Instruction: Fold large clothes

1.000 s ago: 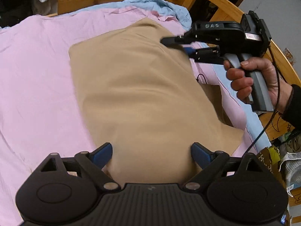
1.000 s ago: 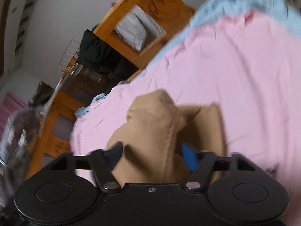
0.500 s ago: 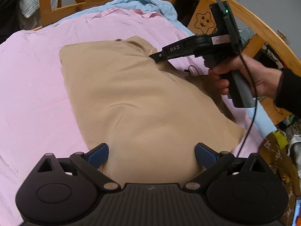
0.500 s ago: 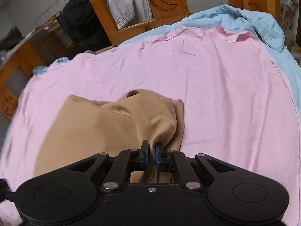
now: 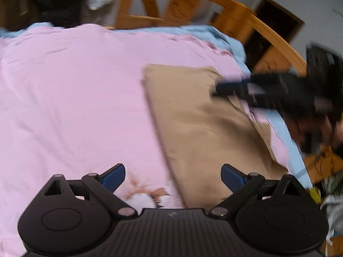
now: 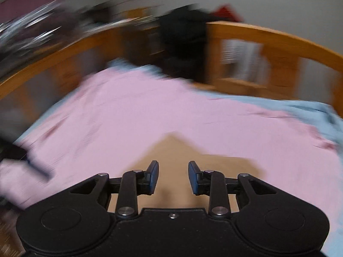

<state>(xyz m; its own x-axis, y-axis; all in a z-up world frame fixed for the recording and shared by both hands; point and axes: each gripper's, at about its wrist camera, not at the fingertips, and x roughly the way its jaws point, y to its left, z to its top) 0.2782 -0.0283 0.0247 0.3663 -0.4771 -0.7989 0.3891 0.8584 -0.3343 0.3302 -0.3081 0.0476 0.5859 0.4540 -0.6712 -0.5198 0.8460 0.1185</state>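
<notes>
A tan garment (image 5: 199,124) lies folded flat on the pink sheet (image 5: 75,98), its straight edge running down the middle of the left wrist view. My left gripper (image 5: 172,176) is open above the sheet and the garment's near edge, holding nothing. My right gripper (image 5: 216,88) shows blurred at the right, hovering over the garment's far corner. In the right wrist view the right gripper (image 6: 173,177) has its jaws opening with nothing between them, and the tan garment (image 6: 178,156) lies below it.
A light blue sheet (image 5: 231,40) pokes out beyond the pink one. A wooden bed rail (image 6: 268,36) curves round the far side, with dark clothes (image 6: 184,49) draped over it. A small printed picture (image 5: 143,194) marks the pink sheet near my left gripper.
The right gripper let go of the garment's corner, opened and lifted away, rolling level. The left gripper swung left, so the garment now sits to the right in its view.
</notes>
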